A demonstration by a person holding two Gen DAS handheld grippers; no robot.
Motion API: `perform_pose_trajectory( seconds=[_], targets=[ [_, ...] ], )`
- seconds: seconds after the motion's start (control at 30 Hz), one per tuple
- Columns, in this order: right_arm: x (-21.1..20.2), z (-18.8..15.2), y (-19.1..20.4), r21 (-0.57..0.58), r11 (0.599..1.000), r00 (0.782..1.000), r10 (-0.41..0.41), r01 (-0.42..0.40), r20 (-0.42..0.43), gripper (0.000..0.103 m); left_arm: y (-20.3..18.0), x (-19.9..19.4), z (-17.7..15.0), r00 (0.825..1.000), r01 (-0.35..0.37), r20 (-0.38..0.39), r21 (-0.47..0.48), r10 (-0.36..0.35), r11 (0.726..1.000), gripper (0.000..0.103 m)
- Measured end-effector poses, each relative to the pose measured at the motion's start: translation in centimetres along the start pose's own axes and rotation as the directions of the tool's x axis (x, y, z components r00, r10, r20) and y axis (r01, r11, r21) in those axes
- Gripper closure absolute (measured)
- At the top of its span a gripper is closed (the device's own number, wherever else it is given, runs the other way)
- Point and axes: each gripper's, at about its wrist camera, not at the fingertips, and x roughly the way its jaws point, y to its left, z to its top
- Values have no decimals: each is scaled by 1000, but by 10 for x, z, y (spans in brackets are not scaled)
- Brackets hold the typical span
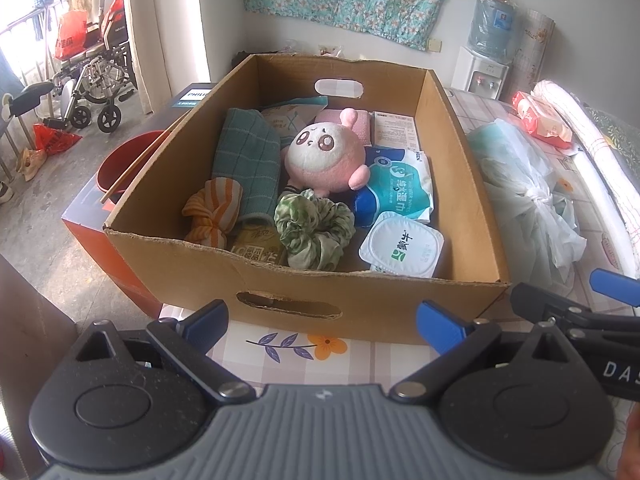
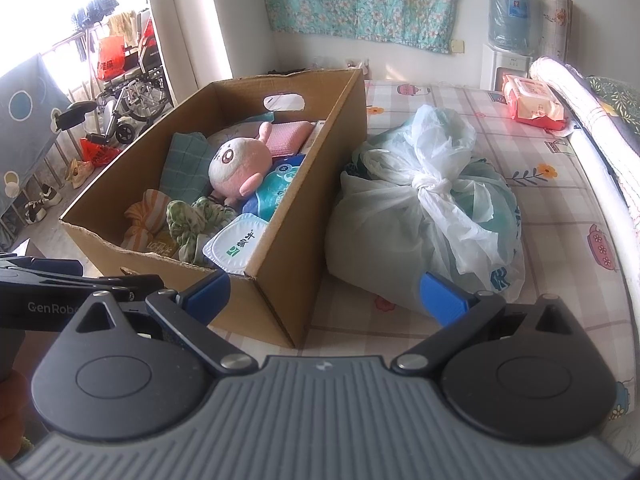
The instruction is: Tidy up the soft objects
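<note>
Grippers, left [image 1: 322, 322] and right [image 2: 324, 294], both hung spread and empty before the open brown cardboard box [image 1: 360, 292], where a pink-and-white plush toy [image 1: 326, 156] lay above a green fabric scrunchie [image 1: 314, 234] and beside a teal folded cloth [image 1: 248, 160].

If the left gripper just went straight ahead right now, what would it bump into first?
Most likely the near wall of the cardboard box, around its cut-out handle hole. The left gripper sits low with open jaws, facing that wall. Depth is hard to judge, so it might clear the rim.
</note>
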Motion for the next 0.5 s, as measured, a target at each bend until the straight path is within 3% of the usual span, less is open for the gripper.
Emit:
perform_pose_trajectory(
  seconds=[0.5],
  targets=[
    [1,-1,0,1,1000,1000,1,-1,-2,1,0,0,0,1000,0,0,0,0,1000,2]
  ],
)
